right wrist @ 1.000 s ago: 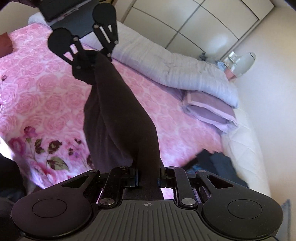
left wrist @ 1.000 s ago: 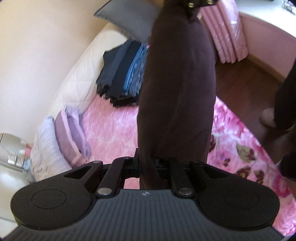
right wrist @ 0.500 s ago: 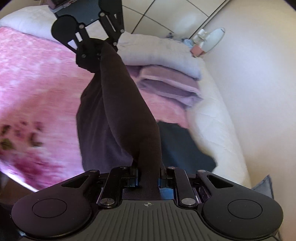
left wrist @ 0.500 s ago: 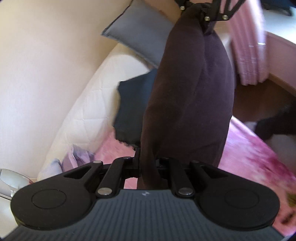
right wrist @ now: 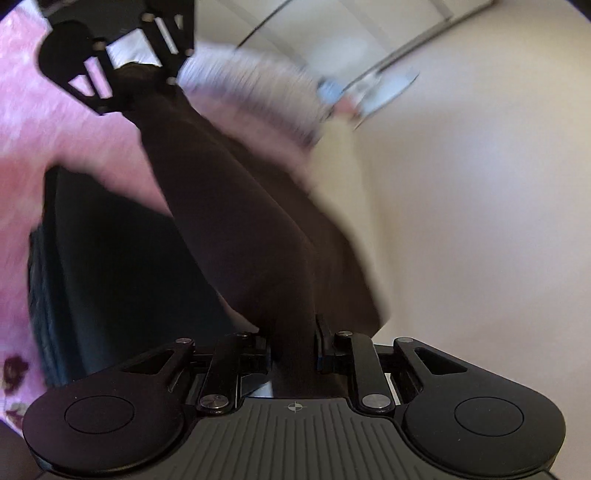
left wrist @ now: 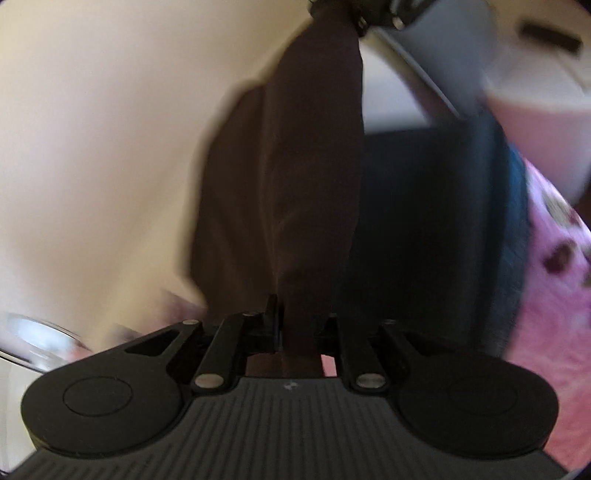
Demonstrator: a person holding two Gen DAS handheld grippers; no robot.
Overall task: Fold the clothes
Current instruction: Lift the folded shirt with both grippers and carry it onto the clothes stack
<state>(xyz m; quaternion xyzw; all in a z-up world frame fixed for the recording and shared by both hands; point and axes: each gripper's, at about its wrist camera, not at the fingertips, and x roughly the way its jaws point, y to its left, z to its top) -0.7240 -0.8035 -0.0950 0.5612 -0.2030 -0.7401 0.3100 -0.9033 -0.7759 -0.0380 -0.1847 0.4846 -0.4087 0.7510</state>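
A dark brown garment [left wrist: 306, 184] hangs folded and stretched between my two grippers. My left gripper [left wrist: 299, 325] is shut on one end of it, and the right gripper [left wrist: 354, 11] shows at the top of the left wrist view, holding the other end. In the right wrist view the garment [right wrist: 236, 206] runs from my right gripper [right wrist: 293, 343] up to the left gripper [right wrist: 136, 74]. The right jaws are opening, with the cloth still pinched between them. Both views are blurred by motion.
A stack of dark folded clothes [left wrist: 424, 221] lies right under the garment, also seen as the stack [right wrist: 110, 258] on the pink floral blanket [right wrist: 55, 122]. A cream wall [right wrist: 480, 184] stands close beside it. A pale striped pillow [right wrist: 258, 74] lies further off.
Both grippers have swept the brown garment across the bed toward the wall. It now hangs over the dark stack, which fills much more of both views.
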